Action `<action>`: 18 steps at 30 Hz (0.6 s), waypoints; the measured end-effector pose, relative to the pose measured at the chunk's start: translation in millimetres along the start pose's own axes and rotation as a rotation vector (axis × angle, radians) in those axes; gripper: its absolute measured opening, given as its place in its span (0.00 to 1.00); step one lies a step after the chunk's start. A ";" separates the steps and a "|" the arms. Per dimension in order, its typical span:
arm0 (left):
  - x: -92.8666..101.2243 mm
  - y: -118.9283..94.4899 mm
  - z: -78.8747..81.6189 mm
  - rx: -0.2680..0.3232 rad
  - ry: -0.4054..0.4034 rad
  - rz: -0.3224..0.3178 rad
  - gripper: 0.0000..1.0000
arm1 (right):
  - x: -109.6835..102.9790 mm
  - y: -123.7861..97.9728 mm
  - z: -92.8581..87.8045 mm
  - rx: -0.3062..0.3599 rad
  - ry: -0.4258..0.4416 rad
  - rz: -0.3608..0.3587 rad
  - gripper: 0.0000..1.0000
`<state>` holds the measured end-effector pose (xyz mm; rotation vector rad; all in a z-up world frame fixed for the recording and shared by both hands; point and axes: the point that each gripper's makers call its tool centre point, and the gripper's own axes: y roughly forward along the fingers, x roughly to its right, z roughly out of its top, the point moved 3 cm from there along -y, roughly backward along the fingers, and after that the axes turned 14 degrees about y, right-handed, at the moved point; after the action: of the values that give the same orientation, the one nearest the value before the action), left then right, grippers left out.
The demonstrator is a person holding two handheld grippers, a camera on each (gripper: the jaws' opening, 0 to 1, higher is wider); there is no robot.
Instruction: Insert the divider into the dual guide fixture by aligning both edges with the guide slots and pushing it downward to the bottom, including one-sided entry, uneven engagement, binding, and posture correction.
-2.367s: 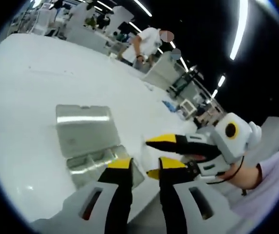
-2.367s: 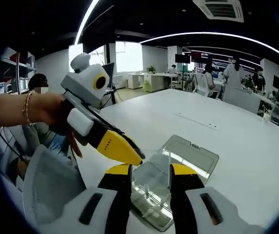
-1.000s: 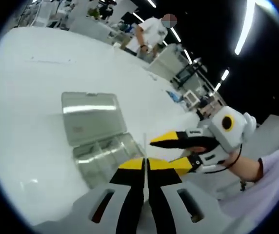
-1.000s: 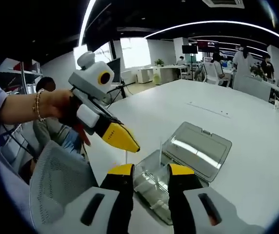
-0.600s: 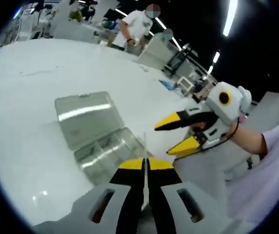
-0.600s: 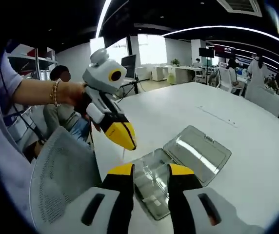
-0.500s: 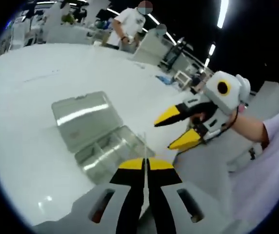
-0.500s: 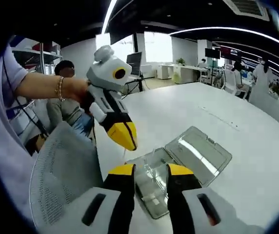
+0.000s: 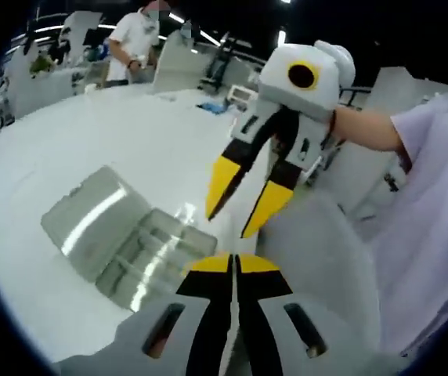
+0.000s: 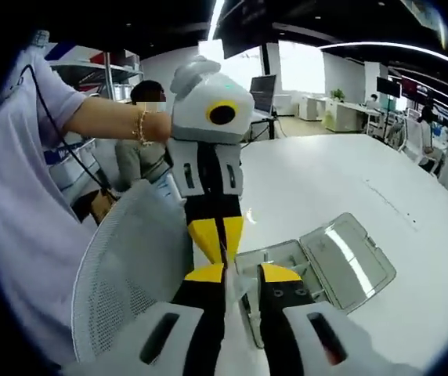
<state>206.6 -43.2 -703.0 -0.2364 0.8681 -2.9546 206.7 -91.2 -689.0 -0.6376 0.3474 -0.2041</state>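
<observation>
Left gripper view showed the clear plastic hinged box (image 9: pixel 122 235) with its lid open at 9 o'clock on the white table (image 9: pixel 114 141); the left gripper (image 9: pixel 233 266) pinched a thin clear divider (image 9: pixel 233 294) edge-on at 6 o'clock. The right gripper (image 9: pixel 236 215), jaws apart, hung at 1 o'clock. In the right gripper view, the box (image 10: pixel 318 266) lay at 4 o'clock.

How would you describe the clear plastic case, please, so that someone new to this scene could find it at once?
Start from the big white table. Near its edge, just past the right claw, lies the clear plastic case, hinged open, its flat lid folded out beside a ribbed tray. It is the see-through thing on the table, glinting under the ceiling lights.
</observation>
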 end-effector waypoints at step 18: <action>6.2 8.6 13.6 -0.034 0.145 -0.046 0.00 | -4.7 0.2 -6.3 -0.150 -0.023 0.118 0.00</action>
<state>202.7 -58.2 -695.6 -0.0444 0.9418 -3.0326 200.0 -93.1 -692.6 -0.7643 0.3797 -0.0579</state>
